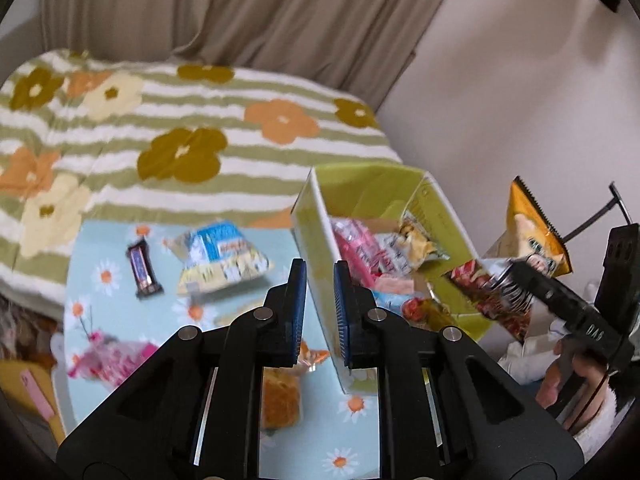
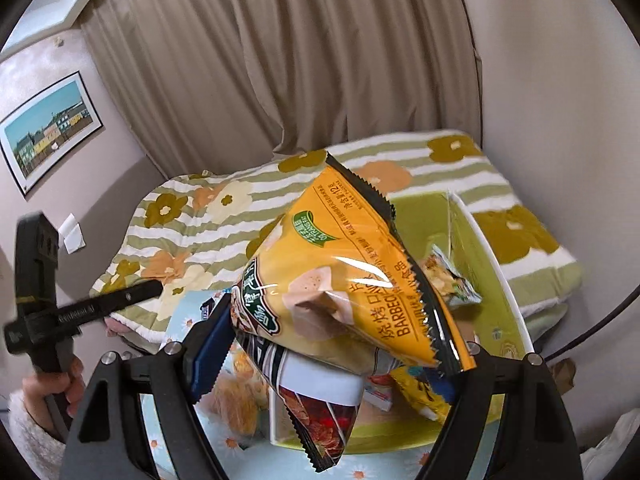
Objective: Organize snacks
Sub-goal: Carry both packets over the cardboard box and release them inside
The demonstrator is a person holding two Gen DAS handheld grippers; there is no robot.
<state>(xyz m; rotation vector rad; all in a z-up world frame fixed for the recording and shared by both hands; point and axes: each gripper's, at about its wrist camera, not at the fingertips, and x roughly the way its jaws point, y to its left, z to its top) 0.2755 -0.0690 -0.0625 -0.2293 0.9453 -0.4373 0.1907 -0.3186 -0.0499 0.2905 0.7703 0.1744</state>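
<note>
The right gripper [image 2: 332, 360] is clamping two crinkly foil packets, an orange barbecue crisp bag [image 2: 340, 280] and a red-brown one [image 2: 316, 412]. It should be releasing them low inside the lime-green cardboard box [image 2: 496, 280]. The left gripper [image 1: 320, 300] is hanging empty, jaws parted.

**Snacks on the table, box to the right**

The box [image 1: 316, 216] stands on the table [image 1: 360, 432] with snack packets [image 1: 404, 248] inside; left of it lie a chip bag [image 1: 220, 258] and a chocolate bar [image 1: 142, 270]; behind the table lies the bed [image 1: 160, 120]; behind that hangs the curtain [image 1: 240, 8].
</note>
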